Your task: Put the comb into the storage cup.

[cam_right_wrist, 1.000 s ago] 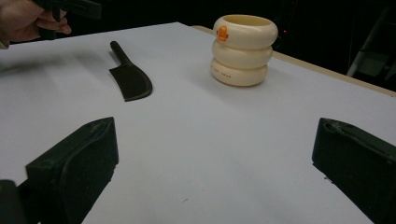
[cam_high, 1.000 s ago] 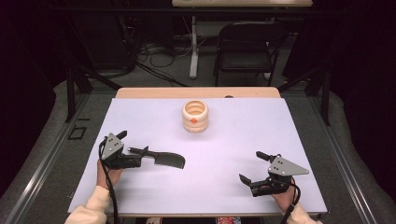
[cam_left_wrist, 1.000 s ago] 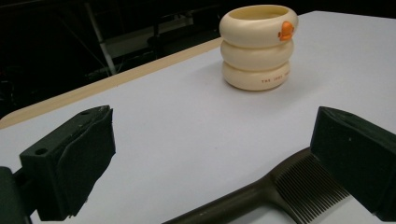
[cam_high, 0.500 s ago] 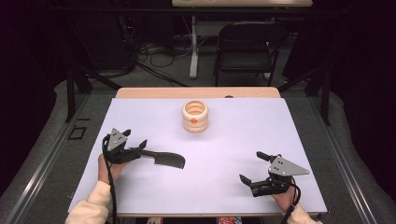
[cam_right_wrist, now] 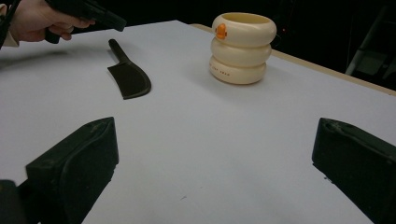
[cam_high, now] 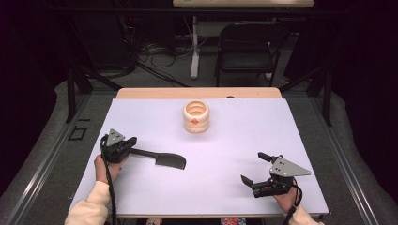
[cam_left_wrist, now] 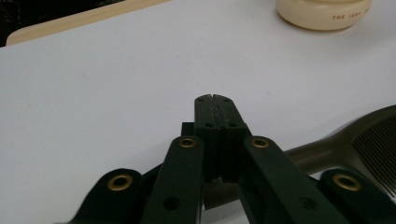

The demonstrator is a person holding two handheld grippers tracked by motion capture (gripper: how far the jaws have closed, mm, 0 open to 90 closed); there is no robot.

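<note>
**A:** What is on the table?

**B:** A white table (cam_high: 300, 140) holds two things. A cream, ringed holder (cam_high: 196, 116) stands upright near the far middle. A dark, flat spatula (cam_high: 162, 158) lies at the near left, well apart from the holder.

**A:** How does the spatula lie?

**B:** Its long axis runs roughly left to right. The thin handle points toward the person's left; the broad blade points toward the table's middle.

**A:** Which hand is nearer to it?

**B:** The left gripper (cam_high: 123, 146) by far. It sits at the handle end. In the left gripper view its jaws are pressed together, with the handle passing just beneath them. I cannot tell whether the handle is actually pinched or only lying under the tips.

**A:** And the other hand?

**B:** The right gripper (cam_high: 257, 169) rests at the near right, well apart from everything, its jaws spread wide and holding nothing.

**A:** So what matters next?

**B:** My guess: any lift starts from the handle end, with the blade trailing toward the holder.
</note>
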